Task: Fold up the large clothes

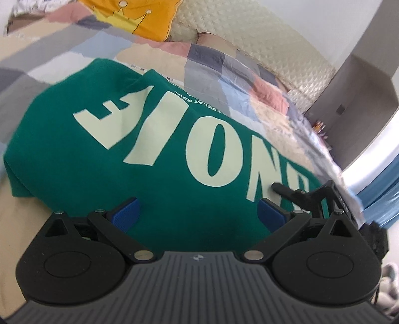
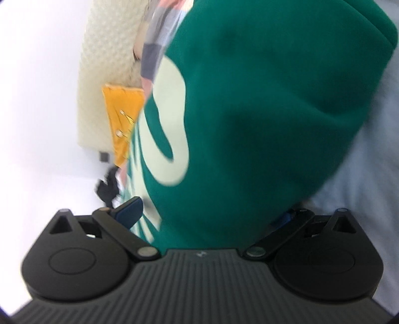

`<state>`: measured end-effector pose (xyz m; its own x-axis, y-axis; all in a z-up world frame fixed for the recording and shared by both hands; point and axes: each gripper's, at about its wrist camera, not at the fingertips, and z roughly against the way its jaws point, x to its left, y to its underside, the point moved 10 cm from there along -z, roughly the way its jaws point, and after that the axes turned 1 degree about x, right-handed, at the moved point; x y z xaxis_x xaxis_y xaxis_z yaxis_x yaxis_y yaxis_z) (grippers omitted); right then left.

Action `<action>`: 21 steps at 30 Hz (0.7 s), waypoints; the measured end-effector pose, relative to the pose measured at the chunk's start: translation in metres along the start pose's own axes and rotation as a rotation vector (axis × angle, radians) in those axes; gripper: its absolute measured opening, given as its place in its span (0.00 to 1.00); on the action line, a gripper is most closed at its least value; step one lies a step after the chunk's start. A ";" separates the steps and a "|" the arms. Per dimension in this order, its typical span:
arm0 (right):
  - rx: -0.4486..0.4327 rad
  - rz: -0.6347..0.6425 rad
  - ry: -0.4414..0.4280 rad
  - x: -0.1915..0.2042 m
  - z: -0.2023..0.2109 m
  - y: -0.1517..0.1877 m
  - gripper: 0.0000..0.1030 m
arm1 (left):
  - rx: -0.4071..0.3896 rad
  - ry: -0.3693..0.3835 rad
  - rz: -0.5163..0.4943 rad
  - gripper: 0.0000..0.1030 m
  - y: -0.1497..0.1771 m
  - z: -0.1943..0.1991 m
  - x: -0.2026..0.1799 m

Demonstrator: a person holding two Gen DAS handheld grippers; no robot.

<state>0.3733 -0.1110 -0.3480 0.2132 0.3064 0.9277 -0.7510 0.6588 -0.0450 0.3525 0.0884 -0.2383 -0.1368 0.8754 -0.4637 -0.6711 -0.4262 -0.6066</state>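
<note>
Left gripper (image 1: 199,211): jaws spread wide, blue pads (image 1: 127,211) well apart; green cloth lies between and ahead of them, with nothing pinched.
Green sweatshirt (image 1: 154,149): spread directly ahead of the left gripper on the bed, pale block letters across it, upside down from this view; a folded edge shows at its far side.
Bedcover (image 1: 62,52): patchwork of grey, beige, pink and blue blocks, beyond and to both sides of the garment.
Yellow cushion (image 1: 139,17): far ahead and slightly left of the left gripper, at the head of the bed, against a cream quilted headboard (image 1: 249,44).
Right gripper (image 1: 299,194): seen from the left wrist at the forward right, its black tip touching the garment's right edge.
Right gripper, own view (image 2: 207,211): jaws wide; left blue pad (image 2: 129,209) clear, right pad mostly hidden under green fabric. Cloth bunches between the fingers, but whether it is held I cannot tell.
Sweatshirt from the right wrist: fills the space ahead, blurred, one pale letter to the forward left.
</note>
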 end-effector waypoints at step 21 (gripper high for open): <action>-0.030 0.006 -0.203 0.025 0.026 0.003 1.00 | 0.123 0.340 0.535 1.00 0.018 -0.047 0.015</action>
<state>0.3604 -0.1194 -0.3157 0.0766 0.1675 0.9829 -0.7322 0.6785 -0.0586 0.3720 0.0834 -0.2868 -0.2513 0.4191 -0.8725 -0.6556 -0.7368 -0.1652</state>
